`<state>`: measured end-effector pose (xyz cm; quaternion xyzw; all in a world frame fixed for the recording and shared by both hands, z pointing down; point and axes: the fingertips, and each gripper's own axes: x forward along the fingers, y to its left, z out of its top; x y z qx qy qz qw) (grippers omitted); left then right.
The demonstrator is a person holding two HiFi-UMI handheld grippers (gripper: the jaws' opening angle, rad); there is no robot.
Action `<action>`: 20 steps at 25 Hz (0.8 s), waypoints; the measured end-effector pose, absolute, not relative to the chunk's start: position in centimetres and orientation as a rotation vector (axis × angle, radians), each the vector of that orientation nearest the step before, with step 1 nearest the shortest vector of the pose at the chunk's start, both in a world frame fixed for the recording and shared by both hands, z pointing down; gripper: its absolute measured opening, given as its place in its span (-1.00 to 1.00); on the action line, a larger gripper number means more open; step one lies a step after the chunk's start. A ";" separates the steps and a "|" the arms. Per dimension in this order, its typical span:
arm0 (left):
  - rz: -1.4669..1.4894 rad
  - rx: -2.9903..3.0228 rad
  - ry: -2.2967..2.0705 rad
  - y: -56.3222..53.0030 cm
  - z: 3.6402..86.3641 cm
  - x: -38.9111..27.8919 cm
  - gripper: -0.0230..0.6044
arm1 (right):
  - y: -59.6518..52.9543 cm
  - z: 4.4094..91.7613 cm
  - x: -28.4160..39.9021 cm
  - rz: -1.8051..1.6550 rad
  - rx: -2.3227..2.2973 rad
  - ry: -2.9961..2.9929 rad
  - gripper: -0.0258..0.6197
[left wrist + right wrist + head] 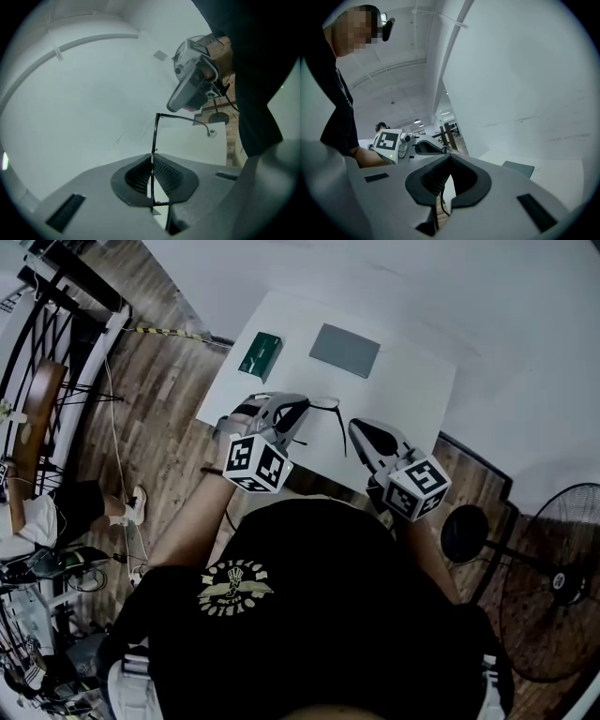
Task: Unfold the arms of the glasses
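Note:
Thin black-framed glasses [323,407] hang above the white table [412,390], between my two grippers. My left gripper [298,409] is shut on the front frame, which runs as a thin upright line [153,140] through its pads [161,176]. One arm [183,118] stands out sideways from the frame's top corner and passes under my right gripper [190,89]. In the right gripper view, the right gripper [450,157] has its jaws together. The arm's curved end [440,204] hangs out below them, so it appears shut on that arm. The left gripper [443,150] is just beyond.
On the far part of the table lie a dark green box [261,354] and a flat grey pad [344,350]. A floor fan [553,587] and a round black base [466,532] stand at the right. A white wall rises behind the table.

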<state>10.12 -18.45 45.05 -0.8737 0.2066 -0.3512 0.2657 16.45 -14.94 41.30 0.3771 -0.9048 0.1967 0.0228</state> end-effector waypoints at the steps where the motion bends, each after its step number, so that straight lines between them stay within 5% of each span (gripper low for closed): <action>1: -0.968 -2.340 0.548 -18.3 45.1 10.0 -0.87 | -15.0 41.2 16.7 0.614 1.179 -2.803 -0.92; 8: -0.914 -2.638 0.713 -19.8 47.1 9.0 -0.87 | -15.6 41.0 18.1 0.629 1.307 -2.816 -0.92; 16: -0.235 -3.228 1.272 -26.4 46.5 5.3 -0.87 | -18.5 39.3 21.3 0.404 1.617 -2.774 -0.92; 20: -0.154 -3.227 1.273 -28.7 46.0 4.0 -0.87 | -20.2 38.5 22.3 0.311 1.777 -2.680 -0.92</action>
